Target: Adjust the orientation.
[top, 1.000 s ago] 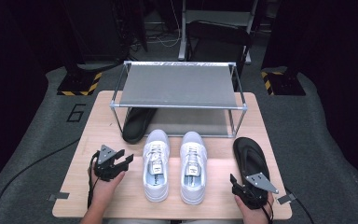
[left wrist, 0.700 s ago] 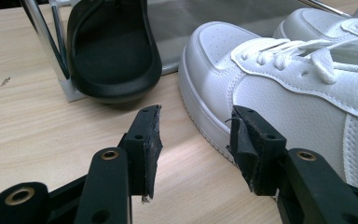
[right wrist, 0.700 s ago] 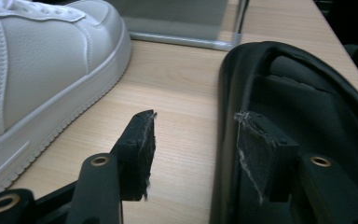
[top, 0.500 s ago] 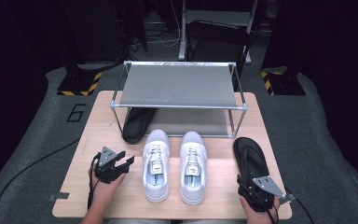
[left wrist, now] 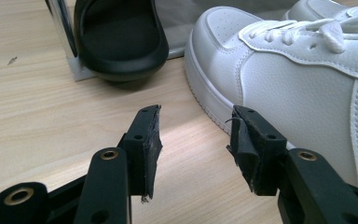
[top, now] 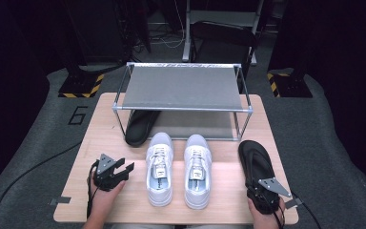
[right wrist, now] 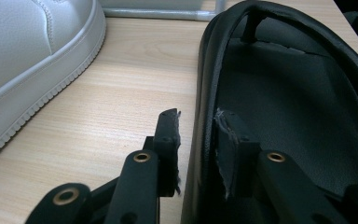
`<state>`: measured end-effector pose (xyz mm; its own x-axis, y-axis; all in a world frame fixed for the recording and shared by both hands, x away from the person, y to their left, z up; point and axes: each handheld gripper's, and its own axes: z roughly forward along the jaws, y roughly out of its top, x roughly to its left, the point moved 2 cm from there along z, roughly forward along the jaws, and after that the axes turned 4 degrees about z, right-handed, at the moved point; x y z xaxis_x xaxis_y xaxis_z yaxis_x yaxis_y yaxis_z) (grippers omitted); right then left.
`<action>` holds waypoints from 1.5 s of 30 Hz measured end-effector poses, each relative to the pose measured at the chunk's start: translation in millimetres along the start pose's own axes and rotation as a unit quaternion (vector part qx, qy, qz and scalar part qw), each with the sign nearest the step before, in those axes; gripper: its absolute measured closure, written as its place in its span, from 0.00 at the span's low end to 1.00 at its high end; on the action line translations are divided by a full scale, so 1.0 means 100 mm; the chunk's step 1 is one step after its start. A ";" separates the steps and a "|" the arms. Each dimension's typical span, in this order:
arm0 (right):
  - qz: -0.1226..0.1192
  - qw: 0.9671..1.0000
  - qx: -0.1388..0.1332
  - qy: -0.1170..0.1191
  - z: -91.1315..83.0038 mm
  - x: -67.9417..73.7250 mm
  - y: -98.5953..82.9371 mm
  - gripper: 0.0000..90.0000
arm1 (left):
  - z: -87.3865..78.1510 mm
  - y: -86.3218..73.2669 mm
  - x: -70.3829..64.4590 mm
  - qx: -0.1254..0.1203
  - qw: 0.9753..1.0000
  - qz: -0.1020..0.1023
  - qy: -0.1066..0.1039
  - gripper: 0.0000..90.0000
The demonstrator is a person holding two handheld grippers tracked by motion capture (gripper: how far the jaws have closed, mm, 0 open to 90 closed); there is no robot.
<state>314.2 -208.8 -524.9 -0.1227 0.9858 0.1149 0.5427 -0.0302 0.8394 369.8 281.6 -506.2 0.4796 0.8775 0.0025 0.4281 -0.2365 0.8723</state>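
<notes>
Right claw (top: 261,196): at the near right corner of the bench (top: 100,138), its two jaws astride the inner side wall of the black flip-flop's heel end; in the right gripper view one pad lies outside the rim and the other inside on the footbed, closed in on the edge, so it is grasping the sandal's rim (right wrist: 196,126)
Black flip-flop (top: 253,160): flat on the bench at the right, toe pointing toward the shoe rack, just beside the right white sneaker and apart from it; its thong strap shows at the far end in the right gripper view (right wrist: 279,88)
Left claw (top: 122,171): held low over the bench at the near left, released, jaws spread with bare wood between them (left wrist: 193,140); it holds nothing and points toward the left white sneaker
Left white sneaker (top: 159,168): upright on the bench, just beside the left claw's right jaw (left wrist: 303,79)
Right white sneaker (top: 197,169): parallel to the first, close beside it
Black slipper (top: 140,126): partly under the rack's left end, its toe out past the rack leg (left wrist: 119,39)
Shoe rack (top: 183,88): metal frame with a grey shelf, at the far half of the bench
</notes>
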 end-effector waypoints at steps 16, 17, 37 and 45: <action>0.001 1.000 0.000 0.003 -0.01 -0.03 0.01 0.94 | 0.00 -0.01 0.00 -0.002 1.000 0.002 0.005 0.58; 0.001 1.000 0.000 0.003 -0.01 -0.03 0.01 0.94 | 0.01 -0.02 -0.01 -0.005 1.000 0.000 0.006 0.58; -0.025 0.999 0.007 0.025 -0.01 0.05 0.00 0.92 | 0.01 -0.02 -0.01 0.000 1.000 -0.004 0.000 0.57; -0.024 0.999 0.012 0.031 0.00 0.05 0.01 0.86 | 0.01 -0.03 -0.01 -0.007 1.000 -0.007 0.003 0.57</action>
<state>314.0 -203.8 -523.6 -0.1995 0.9739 0.1080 0.5542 0.0213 0.8321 369.0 280.4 -509.3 0.4694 0.8830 -0.0077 0.4239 -0.2177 0.8791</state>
